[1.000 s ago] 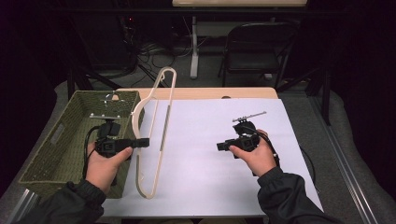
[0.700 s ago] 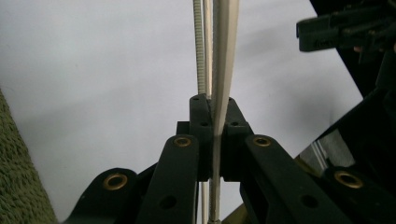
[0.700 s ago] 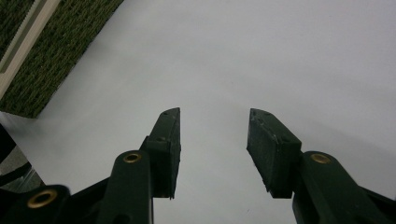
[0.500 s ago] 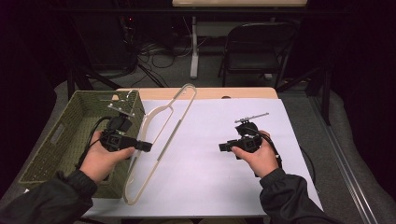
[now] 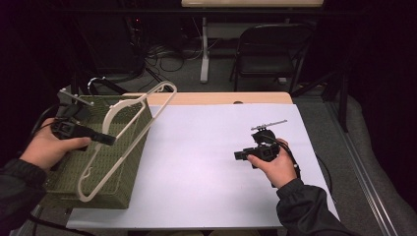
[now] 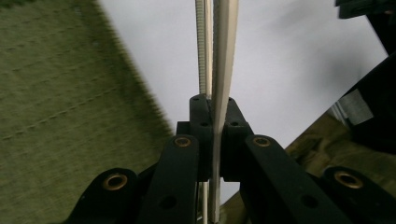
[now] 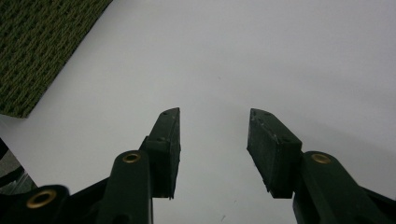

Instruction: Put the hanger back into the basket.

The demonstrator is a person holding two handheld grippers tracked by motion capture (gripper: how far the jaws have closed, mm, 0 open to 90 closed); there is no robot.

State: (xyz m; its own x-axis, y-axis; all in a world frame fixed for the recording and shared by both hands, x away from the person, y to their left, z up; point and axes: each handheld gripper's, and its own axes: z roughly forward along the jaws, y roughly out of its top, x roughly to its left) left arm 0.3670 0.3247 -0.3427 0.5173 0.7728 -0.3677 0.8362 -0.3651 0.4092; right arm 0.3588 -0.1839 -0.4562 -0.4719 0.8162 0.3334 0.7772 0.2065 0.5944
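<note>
The left hand-held gripper (image 5: 105, 139), clamped tight on the cream plastic clothes hanger (image 5: 129, 132), has swung it off the white desk (image 5: 206, 162) and now over the green woven basket (image 5: 125, 162). Drop-off looks close. The right hand-held gripper (image 5: 239, 155) waits, jaws apart, empty.

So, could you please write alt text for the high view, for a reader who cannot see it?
The left gripper holds a cream clothes hanger tilted over a green woven basket at the table's left edge. The right gripper hovers open over the white table cover.
</note>
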